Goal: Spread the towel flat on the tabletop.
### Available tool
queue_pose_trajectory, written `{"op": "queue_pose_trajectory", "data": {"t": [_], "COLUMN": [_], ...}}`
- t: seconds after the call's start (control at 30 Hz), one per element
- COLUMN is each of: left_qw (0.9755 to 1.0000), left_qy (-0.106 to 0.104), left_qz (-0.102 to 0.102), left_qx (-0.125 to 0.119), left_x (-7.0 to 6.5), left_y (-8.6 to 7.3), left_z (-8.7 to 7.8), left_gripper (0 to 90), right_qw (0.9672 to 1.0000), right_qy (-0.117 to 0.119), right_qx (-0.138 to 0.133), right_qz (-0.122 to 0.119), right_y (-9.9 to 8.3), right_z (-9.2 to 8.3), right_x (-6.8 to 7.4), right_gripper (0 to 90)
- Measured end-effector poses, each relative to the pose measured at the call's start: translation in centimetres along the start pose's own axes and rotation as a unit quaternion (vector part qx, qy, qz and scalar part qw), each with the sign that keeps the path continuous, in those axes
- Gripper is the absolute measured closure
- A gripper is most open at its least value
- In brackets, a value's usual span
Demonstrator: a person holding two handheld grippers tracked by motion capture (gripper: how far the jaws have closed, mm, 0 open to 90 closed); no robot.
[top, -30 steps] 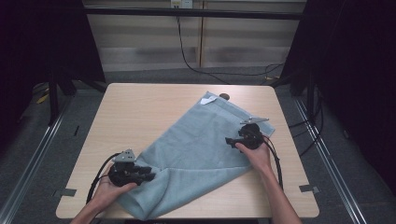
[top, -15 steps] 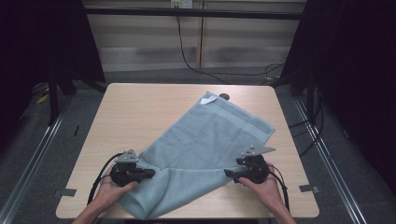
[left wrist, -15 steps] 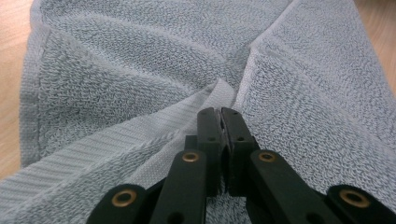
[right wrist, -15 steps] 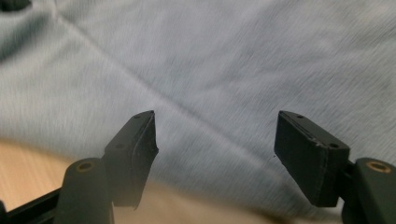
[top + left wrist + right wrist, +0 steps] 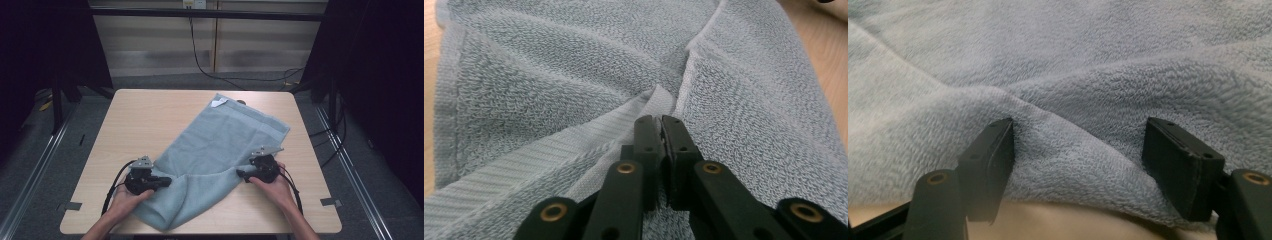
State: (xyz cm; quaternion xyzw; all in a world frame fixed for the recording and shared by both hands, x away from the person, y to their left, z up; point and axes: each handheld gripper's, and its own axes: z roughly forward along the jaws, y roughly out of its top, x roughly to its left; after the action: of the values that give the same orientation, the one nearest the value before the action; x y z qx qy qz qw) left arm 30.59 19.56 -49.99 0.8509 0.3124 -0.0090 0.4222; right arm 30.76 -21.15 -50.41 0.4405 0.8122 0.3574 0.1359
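Already the left gripper pinched the towel hem; the right gripper, jaws spread astride the opposite edge, needed closing next

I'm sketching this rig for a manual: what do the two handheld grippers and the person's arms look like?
Both the left gripper and the right gripper are black, each topped by a grey three-cornered plate and trailing a black cable. Their flat, blocky black jaws sit on links with brass-coloured rivets. The forearms are bare, with no sleeves or gloves visible.
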Motion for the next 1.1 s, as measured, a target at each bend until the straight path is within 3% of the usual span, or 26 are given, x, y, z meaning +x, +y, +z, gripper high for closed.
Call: {"op": "queue_pose_trajectory", "data": {"t": [0.2,0.37,0.47,0.53,0.6,0.63,0.7,0.77,0.9,1.0,1.1], "left_qw": [0.9996,0.9981,0.9971,0.9979,0.9972,0.9971,0.9982,0.9989,0.9997,0.9999,1.0], "left_qy": [-0.025,-0.058,-0.075,-0.06,-0.055,-0.05,-0.021,-0.009,-0.006,-0.002,0.004], "left_qz": [-0.004,-0.005,-0.01,0.001,-0.003,-0.004,0.008,-0.006,-0.008,-0.004,0.0], "left_qx": [0.012,0.02,-0.006,-0.027,-0.051,-0.057,-0.056,-0.045,-0.023,-0.016,0.002], "left_x": [-1.7,-2.8,-2.9,-2.5,-1.7,-1.3,-0.3,1.1,1.9,1.9,1.9], "left_y": [0.2,-0.1,0.4,0.8,1.1,1.2,1.2,0.8,-0.2,-0.8,-1.3], "left_z": [0.5,0.1,-1.4,-2.6,-3.5,-3.8,-4.0,-3.7,-3.1,-2.7,-2.1], "left_gripper": [80.6,75.2,73.5,72.9,73.3,73.9,76.1,78.0,78.7,75.6,72.8], "right_qw": [0.9998,0.9993,0.9989,0.9993,0.9995,0.9992,0.9979,0.9956,0.9868,0.98,0.9733], "right_qy": [-0.003,-0.02,-0.026,-0.015,0.001,0.022,0.056,0.086,0.147,0.18,0.204], "right_qx": [-0.006,0.012,0.019,0.0,-0.02,-0.029,-0.034,-0.034,-0.018,-0.016,-0.006], "right_qz": [0.018,0.031,0.033,0.033,0.024,0.015,0.005,-0.016,-0.064,-0.082,-0.105], "right_y": [1.1,1.4,1.3,1.4,1.7,2.0,2.4,2.9,4.0,4.8,5.5], "right_z": [1.0,0.6,0.1,-0.7,-1.5,-1.9,-2.0,-1.6,0.7,2.1,3.4], "right_x": [-2.3,-3.4,-3.1,-2.3,-0.9,0.1,1.8,3.9,9.2,12.0,14.3], "right_gripper": [29.5,29.5,31.2,32.3,33.4,35.2,35.6,37.1,44.5,48.7,46.9]}}
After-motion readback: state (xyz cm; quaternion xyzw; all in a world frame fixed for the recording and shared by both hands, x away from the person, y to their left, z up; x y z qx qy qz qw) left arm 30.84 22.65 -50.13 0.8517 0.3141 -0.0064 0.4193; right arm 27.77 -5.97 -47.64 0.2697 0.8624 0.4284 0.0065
